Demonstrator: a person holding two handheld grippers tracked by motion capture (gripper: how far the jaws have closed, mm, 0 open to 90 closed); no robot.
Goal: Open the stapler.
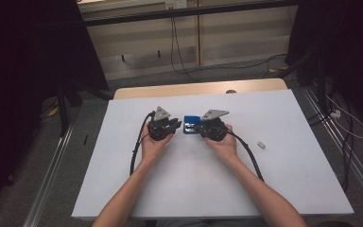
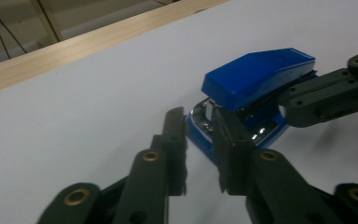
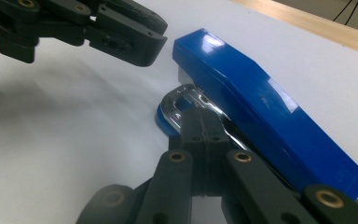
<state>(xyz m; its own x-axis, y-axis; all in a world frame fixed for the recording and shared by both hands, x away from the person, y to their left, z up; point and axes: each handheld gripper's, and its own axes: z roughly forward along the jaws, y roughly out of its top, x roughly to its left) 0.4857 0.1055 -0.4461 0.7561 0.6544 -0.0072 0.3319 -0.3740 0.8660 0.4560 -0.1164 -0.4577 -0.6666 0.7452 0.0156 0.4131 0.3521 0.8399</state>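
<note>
A glossy blue plastic stapler, wedge-topped with a chrome base, lies mid-table between the grippers. The right gripper is clenched at the stapler's chrome base. The left gripper stands at its nose, a narrow gap between the jaws, nothing gripped. The matte white table has open room all round; a small grey piece lies to the right.

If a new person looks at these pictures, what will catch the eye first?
The bright blue stapler in the middle of the white table stands out first. The right gripper is shut, its jaws against the stapler's chrome front part. The left gripper meets the stapler's nose from the other side, a narrow gap between its jaws. A small grey piece lies apart, nearer the table's right edge.
</note>
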